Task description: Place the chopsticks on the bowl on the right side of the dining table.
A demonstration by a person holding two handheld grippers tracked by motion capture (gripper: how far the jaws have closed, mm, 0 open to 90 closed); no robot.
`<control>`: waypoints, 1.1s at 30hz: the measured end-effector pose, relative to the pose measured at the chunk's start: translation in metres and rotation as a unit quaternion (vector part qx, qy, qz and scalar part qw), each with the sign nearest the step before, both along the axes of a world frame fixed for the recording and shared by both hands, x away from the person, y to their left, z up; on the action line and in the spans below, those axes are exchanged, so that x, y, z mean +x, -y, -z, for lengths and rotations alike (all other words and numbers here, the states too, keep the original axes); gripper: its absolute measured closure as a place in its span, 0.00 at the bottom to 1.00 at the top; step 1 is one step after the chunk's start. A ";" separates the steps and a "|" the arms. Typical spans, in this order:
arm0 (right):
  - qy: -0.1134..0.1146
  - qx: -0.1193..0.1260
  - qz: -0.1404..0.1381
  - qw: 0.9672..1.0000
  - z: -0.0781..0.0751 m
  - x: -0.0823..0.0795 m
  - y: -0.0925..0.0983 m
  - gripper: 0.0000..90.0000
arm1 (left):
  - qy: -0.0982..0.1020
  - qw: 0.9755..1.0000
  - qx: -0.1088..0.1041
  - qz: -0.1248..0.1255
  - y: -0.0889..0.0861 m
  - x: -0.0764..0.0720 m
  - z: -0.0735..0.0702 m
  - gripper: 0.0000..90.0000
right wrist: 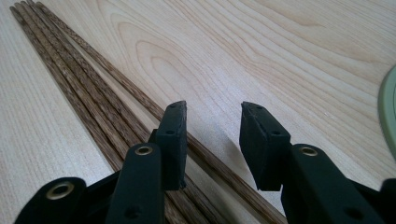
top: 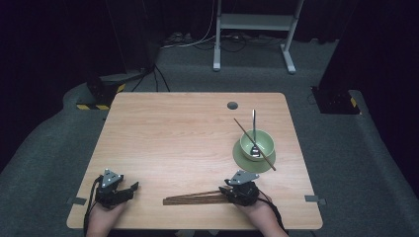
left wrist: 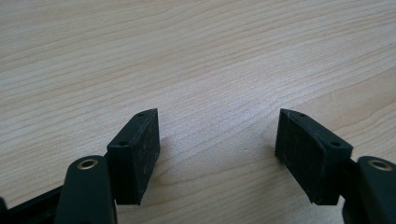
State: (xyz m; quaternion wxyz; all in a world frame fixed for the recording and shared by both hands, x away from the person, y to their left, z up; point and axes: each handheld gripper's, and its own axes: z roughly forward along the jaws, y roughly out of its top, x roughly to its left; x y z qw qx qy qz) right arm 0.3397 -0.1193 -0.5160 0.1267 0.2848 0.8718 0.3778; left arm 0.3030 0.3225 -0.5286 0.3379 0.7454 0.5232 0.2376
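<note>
My right gripper (right wrist: 212, 140) has its jaws parted, nothing pinched, straddling one stick at the edge of the wooden chopsticks (right wrist: 88, 98) lying bundled on the surface (top: 188, 133). My left gripper (left wrist: 217, 144) rests well apart with jaws wide over bare wood. Farther off, a green bowl (top: 264, 140) sits on a plate (top: 244, 160).

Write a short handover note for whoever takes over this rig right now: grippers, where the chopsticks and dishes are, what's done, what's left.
Left gripper: open, holding nothing, resting on the bare wooden table at the near left corner.
Right gripper: jaws partly open over the bundle of loose chopsticks lying flat near the front edge; one stick runs between the jaws, but the pads do not press on it.
Green bowl sits on a green plate at the right. A metal spoon and one chopstick already rest in the bowl.
Left, probably: close on a stick and carry it to the bowl, then the rest.
</note>
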 end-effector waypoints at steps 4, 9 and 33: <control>0.002 0.003 -0.011 1.000 -0.001 -0.002 -0.001 0.71 | 0.000 1.000 0.000 0.000 0.000 0.000 0.000 0.34; -0.004 -0.002 -0.019 1.000 -0.001 -0.002 -0.001 0.76 | 0.000 1.000 0.000 0.000 0.000 0.000 0.000 0.34; -0.018 -0.004 0.004 1.000 0.001 0.007 0.012 0.84 | 0.000 1.000 0.000 0.000 0.000 0.000 0.000 0.35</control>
